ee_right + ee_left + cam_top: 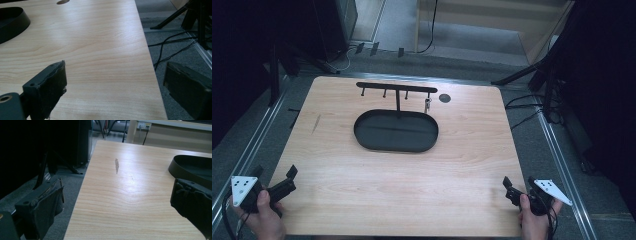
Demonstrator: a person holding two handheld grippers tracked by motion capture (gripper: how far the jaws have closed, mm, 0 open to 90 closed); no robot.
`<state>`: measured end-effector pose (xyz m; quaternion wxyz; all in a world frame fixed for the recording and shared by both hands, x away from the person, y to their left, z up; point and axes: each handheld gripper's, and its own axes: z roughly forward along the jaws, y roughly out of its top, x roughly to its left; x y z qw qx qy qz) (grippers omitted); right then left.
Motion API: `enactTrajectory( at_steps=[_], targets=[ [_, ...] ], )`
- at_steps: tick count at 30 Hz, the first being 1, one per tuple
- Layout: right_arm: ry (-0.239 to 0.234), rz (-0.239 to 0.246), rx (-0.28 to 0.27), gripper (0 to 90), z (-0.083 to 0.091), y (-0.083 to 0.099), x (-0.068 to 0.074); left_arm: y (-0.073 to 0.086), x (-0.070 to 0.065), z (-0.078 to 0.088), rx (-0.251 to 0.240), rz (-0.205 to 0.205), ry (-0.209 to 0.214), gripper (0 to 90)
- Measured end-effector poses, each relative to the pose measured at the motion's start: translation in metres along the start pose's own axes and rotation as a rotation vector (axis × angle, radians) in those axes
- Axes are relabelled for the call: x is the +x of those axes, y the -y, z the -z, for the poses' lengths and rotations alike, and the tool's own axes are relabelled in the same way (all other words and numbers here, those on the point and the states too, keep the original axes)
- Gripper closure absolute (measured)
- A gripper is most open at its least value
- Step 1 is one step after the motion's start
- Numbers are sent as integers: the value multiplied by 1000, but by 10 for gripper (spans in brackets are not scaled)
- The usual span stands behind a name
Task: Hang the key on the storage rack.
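Pale wooden table (pixel 412 165) on grey carpet, dark room; black oval tray (pixel 396 131) with hook rack (pixel 396 89) at frame centre. Left gripper (pixel 274 182) and right gripper (pixel 518 186) spread, empty, bottom corners; item on rack unclear

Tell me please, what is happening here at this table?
A person sits at a wooden table with a gripper in each hand. The left gripper and the right gripper rest at the near corners, both with jaws open and holding nothing. In the middle stands a black oval tray with a T-shaped rack rising from it; a small key-like item hangs from one hook. Nothing is being handled yet.
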<state>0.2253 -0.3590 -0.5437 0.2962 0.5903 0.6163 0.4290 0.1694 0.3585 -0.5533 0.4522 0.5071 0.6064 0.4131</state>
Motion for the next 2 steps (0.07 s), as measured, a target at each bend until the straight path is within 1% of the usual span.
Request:
enactTrajectory(
  at_steps=[2],
  targets=[
    [4, -2, 2, 57, 0, -1, 1, 0, 0, 0, 1, 0, -2, 0]
  ],
)
